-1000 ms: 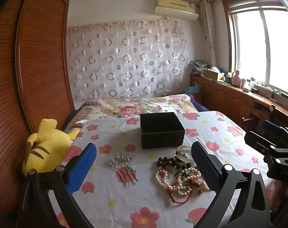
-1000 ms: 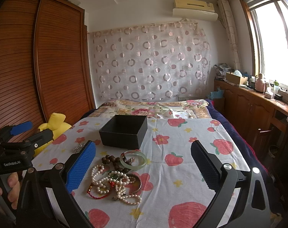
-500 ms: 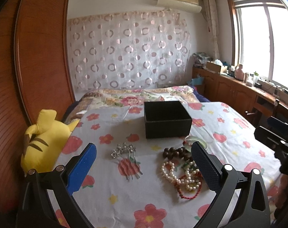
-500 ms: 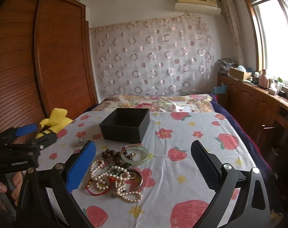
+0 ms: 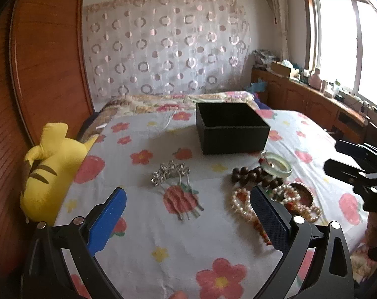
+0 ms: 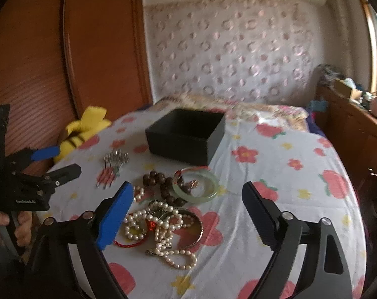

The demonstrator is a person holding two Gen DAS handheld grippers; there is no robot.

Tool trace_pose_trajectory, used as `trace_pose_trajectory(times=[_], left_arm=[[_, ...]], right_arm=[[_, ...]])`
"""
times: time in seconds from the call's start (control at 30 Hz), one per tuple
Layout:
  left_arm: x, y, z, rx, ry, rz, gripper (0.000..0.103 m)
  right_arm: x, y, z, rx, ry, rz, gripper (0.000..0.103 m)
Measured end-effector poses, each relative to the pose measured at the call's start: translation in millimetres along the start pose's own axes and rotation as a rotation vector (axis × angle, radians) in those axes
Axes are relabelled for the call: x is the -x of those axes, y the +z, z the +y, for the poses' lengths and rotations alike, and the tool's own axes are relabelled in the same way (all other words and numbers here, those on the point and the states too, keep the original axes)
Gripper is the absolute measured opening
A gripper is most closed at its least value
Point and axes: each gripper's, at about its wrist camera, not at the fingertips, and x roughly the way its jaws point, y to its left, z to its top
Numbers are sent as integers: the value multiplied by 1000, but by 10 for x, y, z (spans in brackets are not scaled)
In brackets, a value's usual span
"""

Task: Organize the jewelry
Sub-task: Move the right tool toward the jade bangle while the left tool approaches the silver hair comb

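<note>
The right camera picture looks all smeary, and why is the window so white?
Right wrist view: motion blur smears the curtain and black box; the pearls stay fairly sharp. Left wrist view: steadier, though the window is blown out white by daylight, and the fisheye lens bends the wardrobe edges into curves.

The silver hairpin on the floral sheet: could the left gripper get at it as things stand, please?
Probably yes. The left gripper is open and empty, and the silver hairpin lies alone on the floral sheet just ahead, apart from the jewelry pile and black box.
</note>
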Motion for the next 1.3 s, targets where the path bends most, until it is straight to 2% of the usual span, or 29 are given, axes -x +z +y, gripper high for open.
trace_pose_trajectory(times=[0.3,0.7,0.87,0.9,0.93,1.03,1.27,1.3], left_arm=[[-184,-109,149,15,-64,52,97],[-415,-85,375,31,-102,102,97],[-514,-63,425,53,-125,123,97],[-528,-50,420,51,-127,126,97],[-537,-37,414,49,-129,128,97],[-564,-4,397,48,-141,134,97],[-612,45,366,31,-135,141,97],[-616,47,362,29,-135,141,97]], right_arm=[[-626,79,-20,39,73,176,85],[-1170,221,-78,52,68,301,83],[-1215,228,-142,14,99,314,82],[-1208,228,-142,14,104,313,75],[-1204,229,-145,10,118,318,60],[-1215,210,-162,0,135,337,51],[-1170,220,-171,18,99,315,52],[-1160,232,-175,21,94,309,57]])
